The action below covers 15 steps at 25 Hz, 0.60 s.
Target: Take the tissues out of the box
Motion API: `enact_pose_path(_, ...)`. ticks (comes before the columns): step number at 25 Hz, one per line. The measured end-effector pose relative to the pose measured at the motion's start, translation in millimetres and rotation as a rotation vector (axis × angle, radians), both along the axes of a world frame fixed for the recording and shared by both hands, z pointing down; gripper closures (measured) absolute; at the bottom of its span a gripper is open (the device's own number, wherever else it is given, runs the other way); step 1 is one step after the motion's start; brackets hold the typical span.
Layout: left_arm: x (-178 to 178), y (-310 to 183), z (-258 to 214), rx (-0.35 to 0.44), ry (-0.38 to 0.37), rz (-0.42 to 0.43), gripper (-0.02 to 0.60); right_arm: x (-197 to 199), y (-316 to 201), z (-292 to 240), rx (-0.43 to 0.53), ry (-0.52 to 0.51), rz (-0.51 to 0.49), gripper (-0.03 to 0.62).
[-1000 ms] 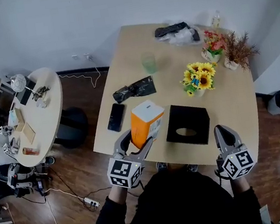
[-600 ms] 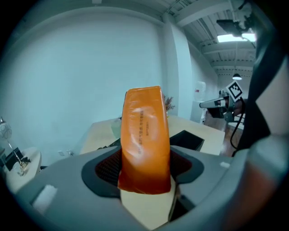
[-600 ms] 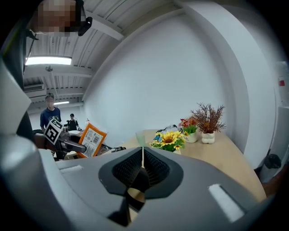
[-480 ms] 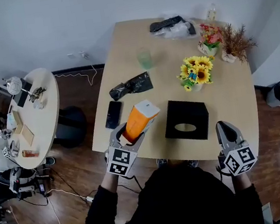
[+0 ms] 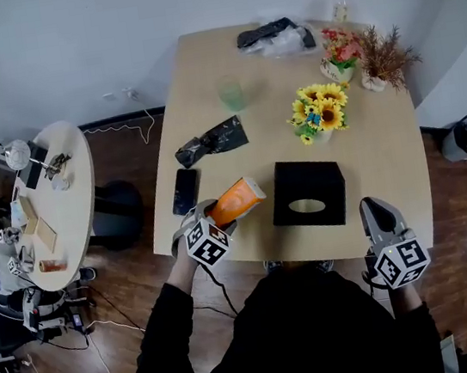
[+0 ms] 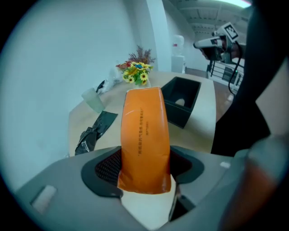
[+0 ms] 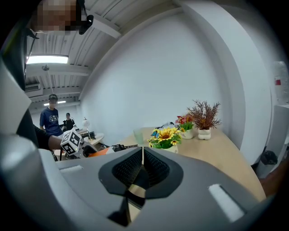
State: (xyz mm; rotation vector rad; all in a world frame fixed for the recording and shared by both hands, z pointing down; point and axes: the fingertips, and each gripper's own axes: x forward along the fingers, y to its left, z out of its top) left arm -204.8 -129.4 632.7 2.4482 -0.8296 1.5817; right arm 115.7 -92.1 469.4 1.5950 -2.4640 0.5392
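An orange tissue pack (image 5: 237, 201) lies tilted over the table's front left, its white end pointing toward the black tissue box (image 5: 308, 194). My left gripper (image 5: 214, 221) is shut on the pack's near end. In the left gripper view the pack (image 6: 144, 135) fills the gap of that left gripper (image 6: 145, 166), and both pads press its sides. The black box (image 6: 181, 100), with an oval slot on top, stands to the right beyond it. My right gripper (image 5: 374, 207) hovers at the table's front right edge, apart from the box. Its jaws meet with nothing between them, as the right gripper (image 7: 142, 165) view shows.
On the wooden table (image 5: 386, 158) lie a black phone (image 5: 185, 190), a crumpled black bag (image 5: 211, 140) and a green cup (image 5: 232, 93). Sunflowers (image 5: 319, 109) and two small flower pots (image 5: 361, 53) stand at the back right. A cluttered round side table (image 5: 53, 204) is to the left.
The left gripper has tipped the orange pack from upright to slanting low over the table and drawn it toward the front left. The right gripper has stayed put.
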Motion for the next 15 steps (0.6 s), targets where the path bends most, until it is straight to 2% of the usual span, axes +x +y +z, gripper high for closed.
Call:
enact_pose_path(3, -5, 4, 17, -0.023, -0.166, 0.11, 0.293, 3, 2, 3, -0.008, -0.004, 0.011, 0.58)
enact_pose_path(5, -4, 6, 23, -0.041, -0.223, 0.163, 0.293, 3, 3, 4, -0.009, -0.009, 0.015, 0.58)
enact_pose_path(10, 9, 10, 33, -0.102, -0.224, 0.219, 0.287, 3, 3, 9, -0.016, -0.015, 0.019, 0.58)
enact_pose_path(15, 10, 11, 41, -0.128, -0.216, 0.204, 0.281, 2, 4, 11, -0.026, -0.018, 0.014, 0.58)
